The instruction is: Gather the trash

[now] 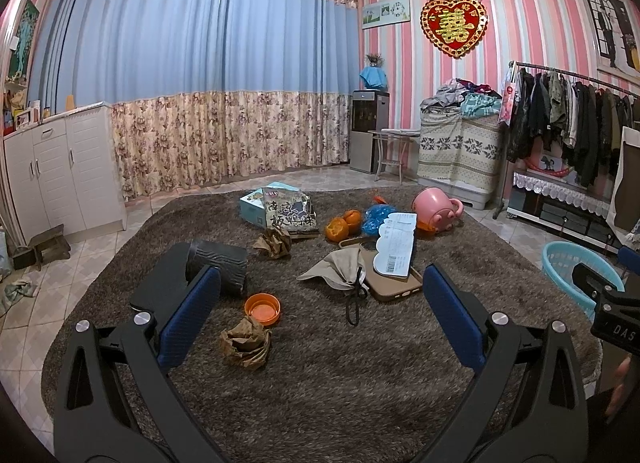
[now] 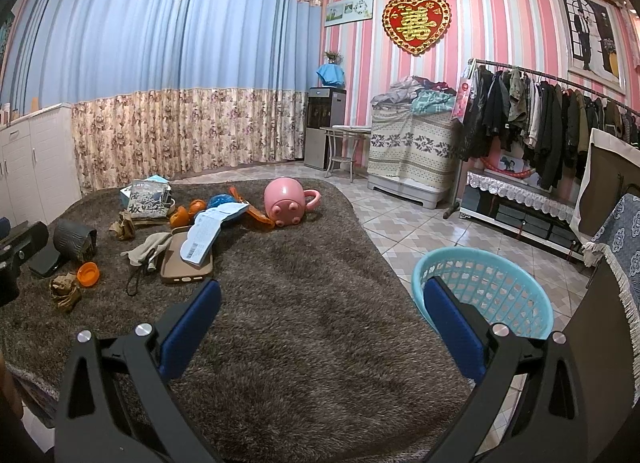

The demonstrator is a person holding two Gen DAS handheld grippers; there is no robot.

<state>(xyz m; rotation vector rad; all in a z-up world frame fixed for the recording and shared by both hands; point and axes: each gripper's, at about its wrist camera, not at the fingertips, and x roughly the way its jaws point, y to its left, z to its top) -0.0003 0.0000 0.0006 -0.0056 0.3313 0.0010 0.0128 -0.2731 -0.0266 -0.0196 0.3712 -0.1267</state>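
The nearest trash is a crumpled paper wad [image 1: 245, 341] on the rug [image 1: 340, 375], just beside the orange cap [image 1: 262, 306] and just ahead of my left gripper [image 1: 320, 327], which hangs spread wide and empty. I judge I should drop straight over it and pinch its middle; being balled, it shows no clear long axis or heading. My right gripper [image 2: 320, 327], equally spread and empty, sits near the blue basket [image 2: 520, 263] at the rug's right edge.
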